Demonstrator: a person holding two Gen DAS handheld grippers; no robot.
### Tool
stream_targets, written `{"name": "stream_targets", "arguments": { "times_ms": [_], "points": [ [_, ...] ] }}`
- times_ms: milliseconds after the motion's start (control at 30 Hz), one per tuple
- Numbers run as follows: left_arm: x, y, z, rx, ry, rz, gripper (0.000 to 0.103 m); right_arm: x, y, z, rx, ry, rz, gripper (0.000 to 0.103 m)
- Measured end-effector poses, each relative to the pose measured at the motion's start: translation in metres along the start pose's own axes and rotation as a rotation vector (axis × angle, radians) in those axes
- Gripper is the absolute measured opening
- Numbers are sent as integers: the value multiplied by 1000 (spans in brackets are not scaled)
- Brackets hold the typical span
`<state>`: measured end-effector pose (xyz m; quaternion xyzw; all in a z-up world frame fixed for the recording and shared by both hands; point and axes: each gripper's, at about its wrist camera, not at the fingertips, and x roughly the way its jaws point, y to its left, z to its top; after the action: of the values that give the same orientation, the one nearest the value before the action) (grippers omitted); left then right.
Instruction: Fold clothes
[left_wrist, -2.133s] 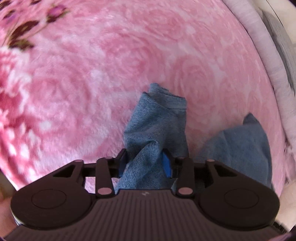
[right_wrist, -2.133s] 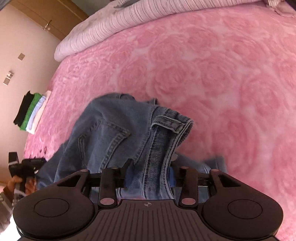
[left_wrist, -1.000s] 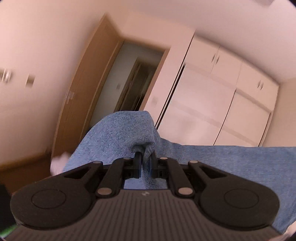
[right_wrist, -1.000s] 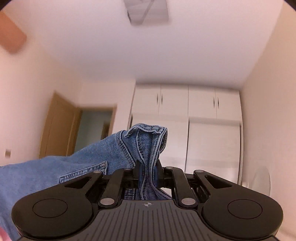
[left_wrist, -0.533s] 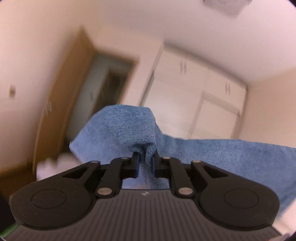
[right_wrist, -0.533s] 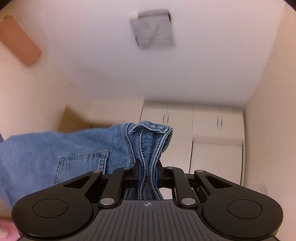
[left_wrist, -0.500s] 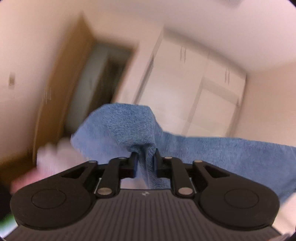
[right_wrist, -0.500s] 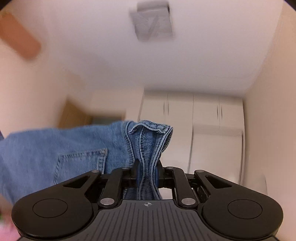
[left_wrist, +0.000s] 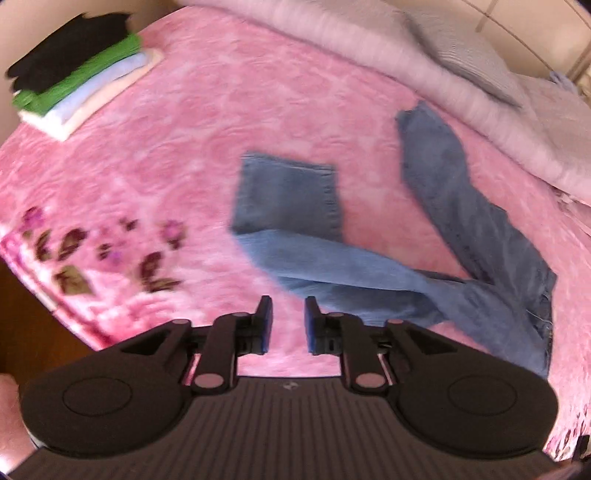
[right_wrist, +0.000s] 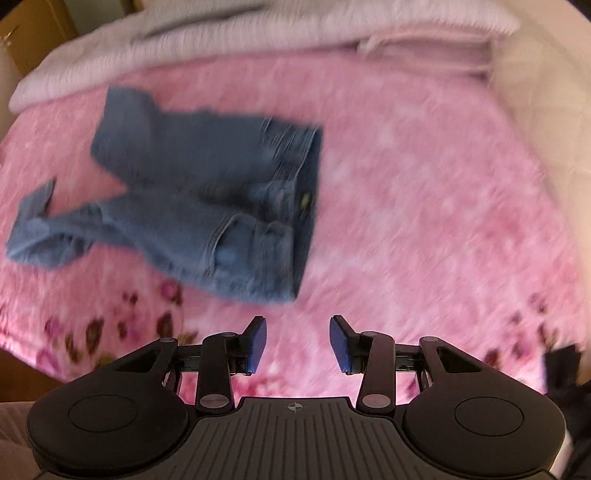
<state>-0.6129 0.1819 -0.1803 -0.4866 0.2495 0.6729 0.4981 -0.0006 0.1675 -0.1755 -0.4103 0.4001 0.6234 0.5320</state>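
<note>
Released from both grippers, the jeans (left_wrist: 369, 280) now lie spread on the pink blanket (left_wrist: 184, 147), legs splayed toward 12 and 3 o'clock. Left gripper (left_wrist: 287, 325) and right gripper (right_wrist: 297, 345) hang empty, jaws apart. Folding can likely begin; one cuff is doubled over.

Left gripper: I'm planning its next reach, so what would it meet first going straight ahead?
Probably the pink blanket; the left gripper is open, and the jeans lie slightly right of its line. Depth is unclear.
</note>
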Motion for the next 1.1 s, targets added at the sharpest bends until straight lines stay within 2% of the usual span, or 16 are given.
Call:
{"name": "stream_targets", "arguments": {
  "times_ms": [167,367,567,733,833,867,900,1100],
  "points": [
    [22,-37,-25,-32,12,-60,16,43,-20,-21,321,-55,120,42],
    [47,-37,-52,-90,24,-108,16,96,-43,-47,707,-120,263,43],
    [74,-24,-51,-123,19,-144,17,145,-66,-71,1074,-186,399,47],
    [92,-6,-38,-160,7,-142,17,138,-78,-58,1066,-251,374,50],
    [93,5,-29,-183,-10,-142,17,134,-86,-51,1060,-290,359,49],
    [91,8,-25,-193,-19,-142,17,132,-88,-48,1058,-303,354,40],
    [89,12,-22,-205,-28,-144,17,131,-90,-46,1056,-316,349,13],
    [81,38,-4,-253,-68,-130,19,122,-105,-31,1044,-394,319,10]
  ]
}}
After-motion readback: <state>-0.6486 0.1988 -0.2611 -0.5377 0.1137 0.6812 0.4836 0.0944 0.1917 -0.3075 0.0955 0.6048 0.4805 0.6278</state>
